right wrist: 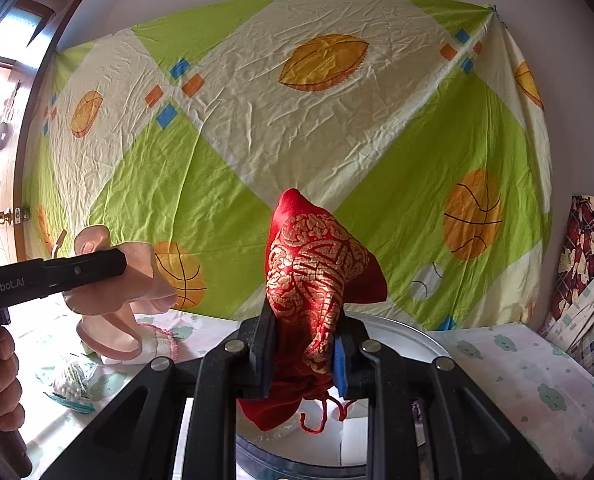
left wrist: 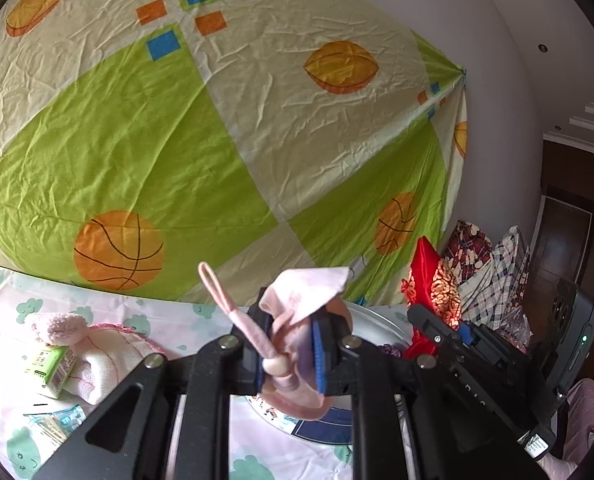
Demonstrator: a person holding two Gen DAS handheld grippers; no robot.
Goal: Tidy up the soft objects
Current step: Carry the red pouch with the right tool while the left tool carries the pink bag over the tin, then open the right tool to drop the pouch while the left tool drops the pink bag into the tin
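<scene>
Two grippers each grip cloth: the left gripper (left wrist: pixel 293 354) has its fingers clamped on a pink pouch (left wrist: pixel 297 320); at its 2 o'clock, the right gripper (right wrist: pixel 303 354) pinches a red brocade pouch (right wrist: pixel 313 276), above a round tray (right wrist: pixel 401 332).

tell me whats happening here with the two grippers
A person is sorting soft items over a bed. The left gripper is shut on a pink cloth pouch, lifted off the bedsheet. The right gripper is shut on a red brocade pouch, held above a round metal tin. More soft things lie on the bed to the left.
</scene>
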